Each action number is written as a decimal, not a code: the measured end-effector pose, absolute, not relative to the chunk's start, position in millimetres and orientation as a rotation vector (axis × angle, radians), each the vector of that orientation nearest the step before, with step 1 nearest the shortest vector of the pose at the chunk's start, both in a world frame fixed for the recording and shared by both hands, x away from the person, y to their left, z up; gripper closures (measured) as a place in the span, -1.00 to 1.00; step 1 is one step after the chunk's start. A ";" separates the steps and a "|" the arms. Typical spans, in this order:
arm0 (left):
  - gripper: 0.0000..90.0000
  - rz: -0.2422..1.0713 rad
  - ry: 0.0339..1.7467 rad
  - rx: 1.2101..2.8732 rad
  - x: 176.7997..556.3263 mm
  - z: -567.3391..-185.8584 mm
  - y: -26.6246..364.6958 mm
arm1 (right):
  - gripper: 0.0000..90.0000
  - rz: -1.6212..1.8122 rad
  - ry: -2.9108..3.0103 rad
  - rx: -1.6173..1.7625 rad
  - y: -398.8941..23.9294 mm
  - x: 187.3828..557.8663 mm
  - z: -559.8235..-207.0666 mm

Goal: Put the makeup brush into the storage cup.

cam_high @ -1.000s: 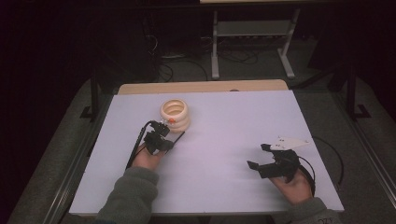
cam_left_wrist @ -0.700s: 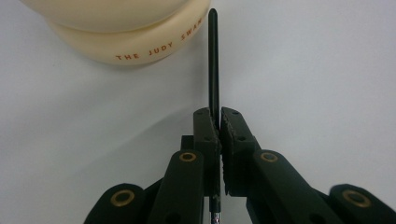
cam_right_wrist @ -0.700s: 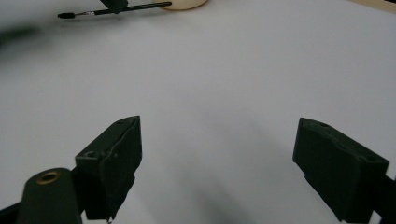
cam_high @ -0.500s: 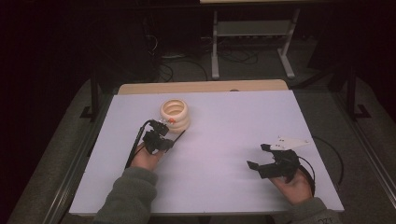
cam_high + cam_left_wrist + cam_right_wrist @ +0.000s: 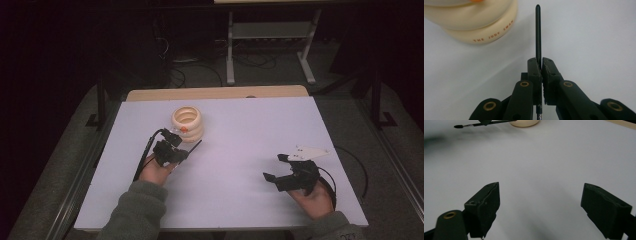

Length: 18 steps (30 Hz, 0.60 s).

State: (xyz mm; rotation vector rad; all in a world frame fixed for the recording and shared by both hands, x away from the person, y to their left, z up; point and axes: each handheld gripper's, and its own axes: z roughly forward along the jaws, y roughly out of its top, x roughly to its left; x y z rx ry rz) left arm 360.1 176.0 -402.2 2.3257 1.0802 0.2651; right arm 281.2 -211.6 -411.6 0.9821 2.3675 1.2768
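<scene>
Left gripper [image 5: 176,150] sits left of centre on the white table [image 5: 240,130], jaws clamped on a thin black brush [image 5: 538,32]. The brush handle runs forward past the pads, its tip pointing toward the far right, clear of the table top as far as I can tell. Just beside it on the far left stands a cream ribbed holder [image 5: 188,123], stacked-ring shape, printed lettering on its base, something orange at the rim. Brush tip and holder are near but not touching.

Right gripper [image 5: 280,168] rests near the right edge, jaws wide apart, nothing between them, well apart from the holder.

Risks, as judged:
- The brush is thin and held over a short stretch of pad; it could pivot or slip if its tip catches the holder rim.
- The holder looks light and is unsteadied; a sideways knock from the brush or jaws could tip or shove it.
- The left gripper view blurs the opening, so misalignment is plausible.
</scene>
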 end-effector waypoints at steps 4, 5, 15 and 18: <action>0.91 0.263 1.059 2.322 357.9 -399.1 173.6 | -0.67 1.274 2.374 0.959 -208.8 281.5 -410.4; 0.91 0.263 1.055 2.322 357.3 -397.9 172.8 | -0.68 1.271 2.377 0.963 -208.0 281.3 -410.0; 0.91 0.251 0.975 2.340 352.2 -386.5 165.0 | -0.68 1.270 2.399 0.936 -203.4 284.6 -404.3; 0.91 0.252 0.960 2.351 351.6 -384.6 164.1 | -0.68 1.269 2.405 0.934 -202.4 285.0 -403.1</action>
